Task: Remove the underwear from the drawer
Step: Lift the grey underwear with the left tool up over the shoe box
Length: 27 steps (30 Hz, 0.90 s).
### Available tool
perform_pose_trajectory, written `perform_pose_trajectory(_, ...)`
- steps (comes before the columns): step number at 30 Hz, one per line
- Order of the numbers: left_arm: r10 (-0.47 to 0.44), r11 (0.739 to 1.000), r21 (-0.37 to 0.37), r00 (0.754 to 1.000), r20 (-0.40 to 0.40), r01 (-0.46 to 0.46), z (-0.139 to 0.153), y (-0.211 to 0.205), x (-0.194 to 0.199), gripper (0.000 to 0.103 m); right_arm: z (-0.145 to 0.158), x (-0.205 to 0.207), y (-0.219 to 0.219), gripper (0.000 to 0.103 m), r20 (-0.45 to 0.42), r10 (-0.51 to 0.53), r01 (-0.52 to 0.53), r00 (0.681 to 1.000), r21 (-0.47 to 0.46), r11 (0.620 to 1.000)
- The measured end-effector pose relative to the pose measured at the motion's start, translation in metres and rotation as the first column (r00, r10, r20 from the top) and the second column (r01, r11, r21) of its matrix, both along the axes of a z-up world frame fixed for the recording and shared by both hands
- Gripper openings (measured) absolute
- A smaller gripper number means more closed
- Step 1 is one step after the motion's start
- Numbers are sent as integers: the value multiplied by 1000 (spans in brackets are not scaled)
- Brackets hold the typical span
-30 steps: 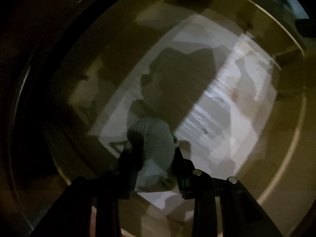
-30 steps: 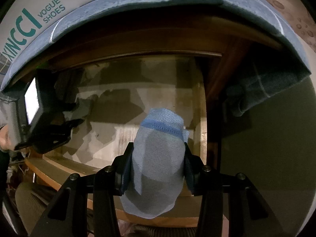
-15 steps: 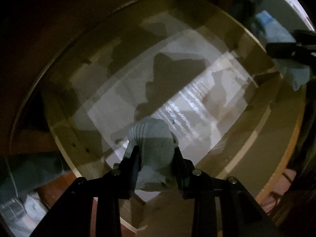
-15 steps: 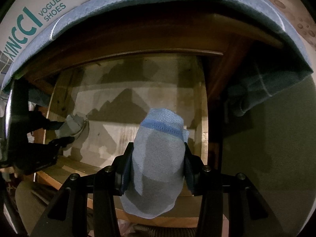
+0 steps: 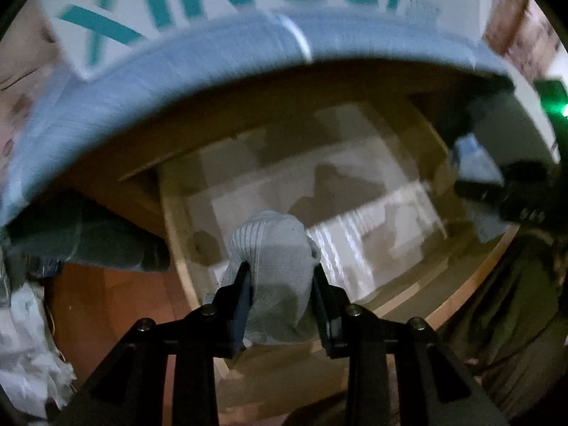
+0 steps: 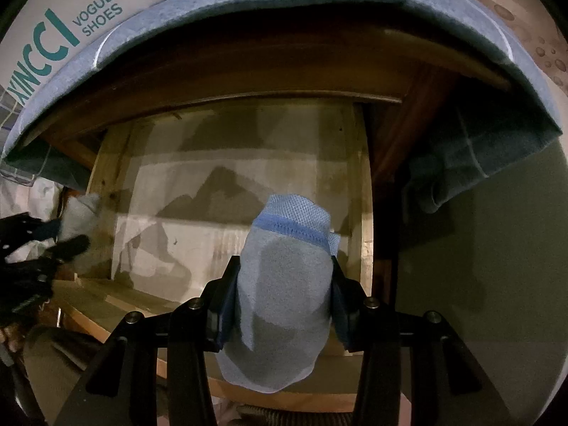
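Seen from the right wrist, at the far left edge, the left tongs are found just outside the drawer's left wall, pinching a pale grey rolled garment – the fabric is pressed between the two black fingers. In the left wrist view the same grey ribbed underwear is clamped between both pads, its rounded top standing above the fingertips and its lower end hanging below them; this view is blurred, so finer detail cannot be told.

Further right lies the open drawer, a pale wooden box with a light lining on its floor. The floor is bare and shadowed, bounded by the left wall, the near front edge and a right wall. Open room is left across the whole interior.

At the centre of the right wrist view, the right tongs are closed on blue underwear with a darker blue stitched band and a mesh top – the cloth bulges above and below the pads and is held over the near right part of the drawer.

Overhead, a blue towel is draped over the table edge, hanging lower at the right corner. A white shoe box printed "VOGUE SHOES" rests on it at upper left. To the far right, a plain dim surface is seen
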State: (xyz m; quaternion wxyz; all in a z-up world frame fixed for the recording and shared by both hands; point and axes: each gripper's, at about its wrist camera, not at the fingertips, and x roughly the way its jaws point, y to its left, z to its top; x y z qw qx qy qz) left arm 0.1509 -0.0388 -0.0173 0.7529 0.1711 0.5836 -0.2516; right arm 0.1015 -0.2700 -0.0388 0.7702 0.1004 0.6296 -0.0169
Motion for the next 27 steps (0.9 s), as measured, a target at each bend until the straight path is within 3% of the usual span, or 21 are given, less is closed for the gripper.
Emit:
perform_pose_trajectory(11, 124, 991, -52, 989, 74, -121, 50, 2, -27, 32, 0, 1, 6, 42, -9, 25, -25, 1000, -30, 999)
perform_pose_trajectory(22, 206, 977, -90, 971, 124, -196, 99, 4, -34, 32, 1, 1, 7, 42, -15, 36, -36, 999, -43, 998)
perform_pose_trajectory(27, 226, 973, -97, 957, 184, -211, 127, 4, -35, 32, 1, 0, 7, 42, -16, 36, -37, 999, -42, 998)
